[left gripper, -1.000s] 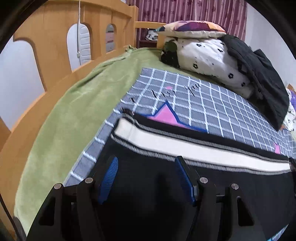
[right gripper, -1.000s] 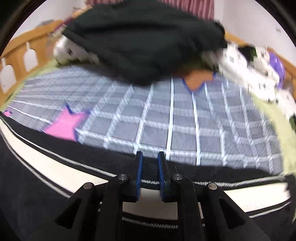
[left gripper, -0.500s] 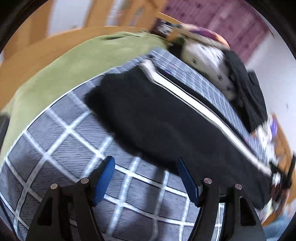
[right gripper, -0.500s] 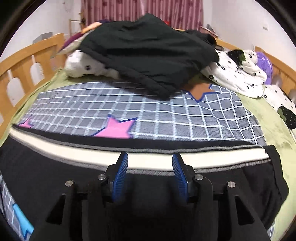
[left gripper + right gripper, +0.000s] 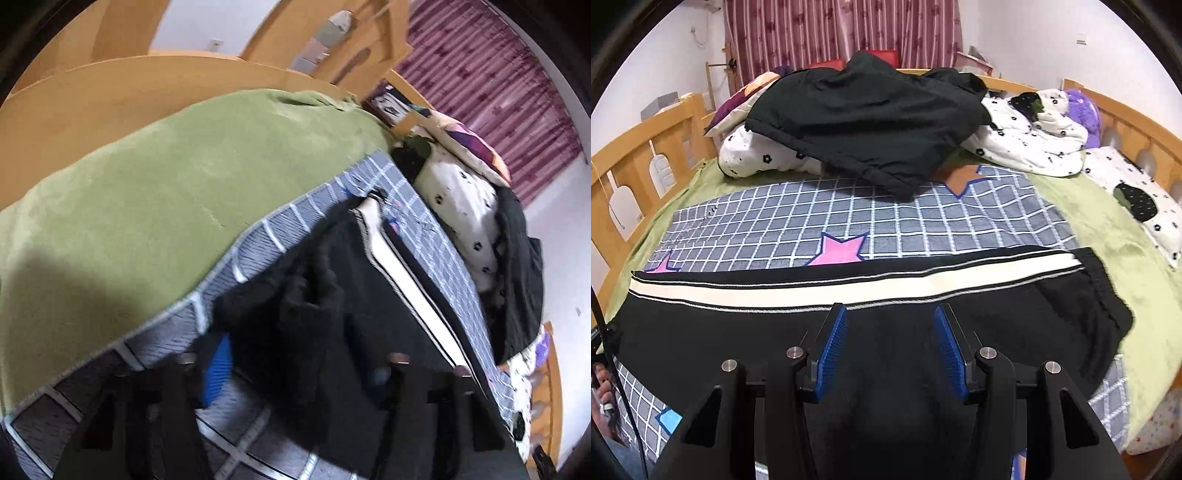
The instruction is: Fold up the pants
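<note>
Black pants (image 5: 738, 332) with a cream side stripe (image 5: 849, 290) lie flat across a grey checked blanket (image 5: 849, 210) on the bed. My right gripper (image 5: 890, 343) is open and empty, just above the black cloth below the stripe. In the left wrist view the pants (image 5: 369, 295) run away to the right, and their near end is bunched and raised between the fingers of my left gripper (image 5: 295, 369). That view is blurred, the jaws stand wide apart, and the right pad is hidden by the cloth.
A black garment (image 5: 871, 122) lies on white flowered bedding (image 5: 1027, 144) and pillows at the far end. A green blanket (image 5: 147, 206) covers the mattress. Wooden bed rails (image 5: 639, 158) stand at the left, far and right sides. A purple plush (image 5: 1082, 110) sits at the back right.
My left gripper swung to the leg end of the pants, and the cloth now sits bunched between its fingers. My right gripper let go of the stripe, opened and pulled back.
</note>
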Motion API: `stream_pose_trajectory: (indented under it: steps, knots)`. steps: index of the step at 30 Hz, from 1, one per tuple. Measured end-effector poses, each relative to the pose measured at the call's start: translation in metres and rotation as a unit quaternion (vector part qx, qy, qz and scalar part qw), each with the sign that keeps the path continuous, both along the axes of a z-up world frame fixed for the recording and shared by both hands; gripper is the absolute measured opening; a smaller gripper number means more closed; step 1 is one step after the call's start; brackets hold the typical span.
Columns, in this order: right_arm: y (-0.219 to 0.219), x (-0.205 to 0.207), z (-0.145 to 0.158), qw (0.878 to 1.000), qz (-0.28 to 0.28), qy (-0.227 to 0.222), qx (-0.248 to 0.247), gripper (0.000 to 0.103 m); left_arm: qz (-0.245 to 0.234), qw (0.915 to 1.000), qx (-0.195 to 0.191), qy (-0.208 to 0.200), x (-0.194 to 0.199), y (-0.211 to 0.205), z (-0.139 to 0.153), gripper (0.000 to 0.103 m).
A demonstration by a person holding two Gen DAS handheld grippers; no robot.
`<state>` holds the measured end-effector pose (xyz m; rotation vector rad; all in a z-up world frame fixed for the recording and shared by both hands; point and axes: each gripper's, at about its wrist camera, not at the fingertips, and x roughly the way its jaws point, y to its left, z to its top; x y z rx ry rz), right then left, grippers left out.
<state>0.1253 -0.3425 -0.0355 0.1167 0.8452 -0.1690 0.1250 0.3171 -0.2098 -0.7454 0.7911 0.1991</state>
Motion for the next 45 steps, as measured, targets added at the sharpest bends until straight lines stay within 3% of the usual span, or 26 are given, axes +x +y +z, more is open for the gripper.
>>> stream_pose_trajectory:
  steps: [3,6,10,14,17,19,22,23,26,28,30,31,32,34,37,39,41,42,44,45]
  knots:
    - [0.0,-0.01,0.02,1.0,-0.002,0.002,0.0,0.049,-0.011,0.9999,0.003,0.007,0.001,0.004,0.001,0.026]
    - [0.001,-0.017,0.044,1.0,0.002,-0.001,-0.006,0.049,-0.021,0.9995,0.021,0.012,0.002,0.001,0.013,0.024]
    - [0.005,-0.025,0.069,1.0,-0.001,0.0,-0.004,0.049,-0.045,0.9959,0.078,0.002,0.01,-0.022,0.054,0.021]
    - [0.01,-0.027,0.067,0.999,0.018,-0.025,0.014,0.049,-0.085,0.9837,0.158,-0.014,0.022,-0.073,0.111,0.021]
    - [0.004,-0.023,0.045,0.997,0.032,-0.042,0.049,0.049,-0.12,0.9681,0.218,-0.03,0.029,-0.129,0.155,0.02]
    - [-0.007,-0.02,0.021,0.997,0.031,-0.049,0.058,0.049,-0.156,0.9496,0.268,-0.042,0.032,-0.184,0.186,0.02]
    - [-0.018,-0.017,-0.01,0.999,0.008,-0.016,-0.028,0.046,-0.212,0.922,0.319,-0.059,0.029,-0.26,0.218,0.02]
    - [-0.021,-0.019,-0.015,0.998,0.016,-0.008,-0.054,0.043,-0.242,0.9084,0.335,-0.062,0.027,-0.297,0.228,0.02]
    - [-0.05,-0.033,-0.012,0.999,0.01,-0.024,-0.047,0.043,-0.289,0.8804,0.37,-0.068,0.017,-0.375,0.239,0.02]
    - [-0.087,-0.049,-0.006,0.999,-0.022,-0.048,0.007,0.043,-0.334,0.8504,0.4,-0.073,0.002,-0.438,0.23,0.02]
    - [-0.118,-0.062,-0.002,0.996,-0.051,-0.067,0.036,0.043,-0.365,0.8284,0.418,-0.075,-0.016,-0.486,0.212,0.02]
    - [-0.138,-0.072,-0.002,0.993,-0.073,-0.077,0.047,0.043,-0.38,0.8237,0.414,-0.074,-0.026,-0.51,0.196,0.02]
    - [-0.151,-0.08,-0.003,0.991,-0.091,-0.082,0.05,0.043,-0.391,0.8221,0.407,-0.069,-0.034,-0.525,0.184,0.02]
    - [-0.179,-0.098,-0.007,0.985,-0.133,-0.092,0.057,0.043,-0.417,0.827,0.374,-0.046,-0.049,-0.563,0.138,0.019]
    - [-0.209,-0.121,-0.013,0.975,-0.177,-0.103,0.083,0.043,-0.434,0.8282,0.355,-0.011,-0.065,-0.597,0.071,0.019]
    - [-0.224,-0.133,-0.016,0.969,-0.19,-0.11,0.117,0.043,-0.425,0.8284,0.365,0.002,-0.077,-0.605,0.041,0.019]
    - [-0.229,-0.139,-0.02,0.965,-0.197,-0.111,0.132,0.043,-0.415,0.8218,0.389,-0.028,-0.094,-0.6,0.033,0.02]
    - [-0.229,-0.139,-0.022,0.966,-0.196,-0.108,0.13,0.043,-0.422,0.8175,0.39,-0.038,-0.102,-0.597,0.034,0.029]
    - [-0.221,-0.133,-0.024,0.972,-0.183,-0.1,0.113,0.044,-0.446,0.8208,0.355,-0.033,-0.11,-0.587,0.04,0.045]
    - [-0.216,-0.129,-0.026,0.975,-0.174,-0.095,0.104,0.044,-0.462,0.8226,0.33,-0.031,-0.114,-0.578,0.046,0.06]
